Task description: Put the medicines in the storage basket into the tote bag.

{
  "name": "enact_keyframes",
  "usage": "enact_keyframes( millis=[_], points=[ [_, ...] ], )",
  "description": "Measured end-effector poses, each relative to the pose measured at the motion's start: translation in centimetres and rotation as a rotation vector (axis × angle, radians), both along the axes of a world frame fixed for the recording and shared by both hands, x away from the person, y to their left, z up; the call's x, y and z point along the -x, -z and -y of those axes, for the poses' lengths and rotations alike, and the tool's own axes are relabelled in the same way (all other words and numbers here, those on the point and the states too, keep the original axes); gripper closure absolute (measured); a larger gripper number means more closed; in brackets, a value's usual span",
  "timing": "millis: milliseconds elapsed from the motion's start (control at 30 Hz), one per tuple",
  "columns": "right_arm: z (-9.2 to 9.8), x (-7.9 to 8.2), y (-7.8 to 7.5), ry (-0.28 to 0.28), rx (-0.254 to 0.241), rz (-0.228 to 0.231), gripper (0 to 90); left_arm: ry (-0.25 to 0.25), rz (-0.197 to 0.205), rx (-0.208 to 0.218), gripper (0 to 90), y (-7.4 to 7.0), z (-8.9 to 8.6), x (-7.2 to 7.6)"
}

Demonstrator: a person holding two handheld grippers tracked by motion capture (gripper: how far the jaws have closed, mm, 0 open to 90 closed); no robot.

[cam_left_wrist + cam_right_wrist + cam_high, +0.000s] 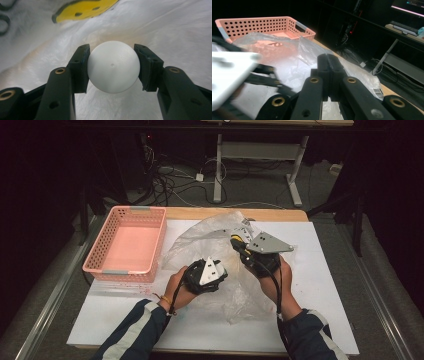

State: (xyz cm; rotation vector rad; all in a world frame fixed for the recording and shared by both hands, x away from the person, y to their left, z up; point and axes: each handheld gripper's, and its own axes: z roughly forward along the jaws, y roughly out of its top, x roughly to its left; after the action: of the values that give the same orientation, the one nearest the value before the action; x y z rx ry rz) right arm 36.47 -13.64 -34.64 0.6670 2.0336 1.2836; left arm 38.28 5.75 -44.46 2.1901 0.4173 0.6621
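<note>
Left gripper (pixel 112 67), reaching into the plastic bag (pixel 175 32), clamps a white ball (pixel 113 67).

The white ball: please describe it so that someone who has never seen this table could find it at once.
Start at the clear plastic bag spread on the white table, right of the pink basket. The left gripper reaches into that bag, and the white ball sits between its black fingers. It is smooth, round and plain white, unlike the flat yellow piece with holes behind it.
</note>
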Motion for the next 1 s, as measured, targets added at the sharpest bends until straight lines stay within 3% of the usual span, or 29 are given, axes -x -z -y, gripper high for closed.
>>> enact_keyframes(
  millis=[67,200,400,433,467,633,767,933,1000],
  points=[
    [0.0,-0.1,0.2,-0.006,0.004,-0.007,90.0,-0.037,-0.013,0.015,48.4,0.8,0.4,-1.3],
    [0.1,-0.3,0.3,-0.008,0.001,-0.017,90.0,-0.063,-0.016,-0.002,48.3,1.7,1.3,-3.0],
    [0.1,-0.3,0.4,-0.01,0.004,-0.02,90.0,-0.111,-0.014,-0.023,47.0,2.6,2.3,-3.7],
    [0.2,-0.4,0.4,-0.009,0.006,-0.024,90.0,-0.116,-0.015,-0.003,36.0,2.5,2.2,-3.5],
    [0.2,-0.4,0.4,-0.009,0.006,-0.024,90.0,-0.121,-0.011,0.024,36.0,2.3,2.2,-3.3],
    [0.6,-0.7,0.6,0.006,0.01,-0.026,90.0,-0.08,0.025,0.043,34.0,0.9,1.4,-1.6],
    [0.7,-0.8,0.6,0.01,0.009,-0.028,90.0,-0.03,0.049,0.013,34.0,0.2,0.6,0.5],
    [0.7,-0.6,0.7,0.006,0.029,-0.025,90.0,0.029,0.132,-0.036,34.1,-1.6,-0.9,3.6],
    [0.8,-0.6,0.8,0.003,0.034,-0.029,90.0,0.038,0.151,-0.016,34.1,-2.8,-2.1,4.8]
  ],
)
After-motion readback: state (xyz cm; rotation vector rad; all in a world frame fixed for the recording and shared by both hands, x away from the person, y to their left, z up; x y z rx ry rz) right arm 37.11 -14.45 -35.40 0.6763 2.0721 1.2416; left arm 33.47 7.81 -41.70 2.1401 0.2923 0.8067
